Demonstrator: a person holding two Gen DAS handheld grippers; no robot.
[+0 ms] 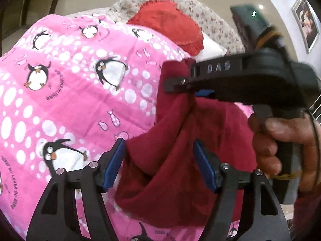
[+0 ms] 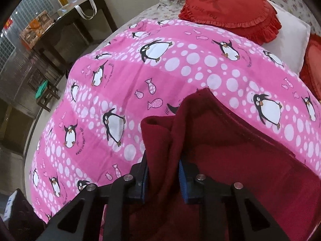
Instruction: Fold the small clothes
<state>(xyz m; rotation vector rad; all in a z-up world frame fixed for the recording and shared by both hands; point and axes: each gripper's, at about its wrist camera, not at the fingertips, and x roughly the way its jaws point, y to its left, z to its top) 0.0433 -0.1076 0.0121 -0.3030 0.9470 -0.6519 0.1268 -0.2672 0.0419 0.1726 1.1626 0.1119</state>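
A dark red garment (image 1: 170,160) hangs over the pink penguin blanket (image 1: 70,90). My left gripper (image 1: 158,160) is open, its blue pads either side of the hanging cloth without pinching it. My right gripper (image 1: 176,84) shows in the left wrist view, shut on the garment's upper edge and holding it up. In the right wrist view the right gripper (image 2: 163,178) clamps a fold of the dark red garment (image 2: 230,150), which drapes right across the pink blanket (image 2: 160,70).
A red heart-shaped cushion (image 2: 230,8) and a white pillow (image 2: 289,38) lie at the bed's head on a floral sheet (image 1: 210,16). A dark table (image 2: 66,28) with boxes and a bag stands left of the bed. A stool (image 2: 44,94) stands on the floor.
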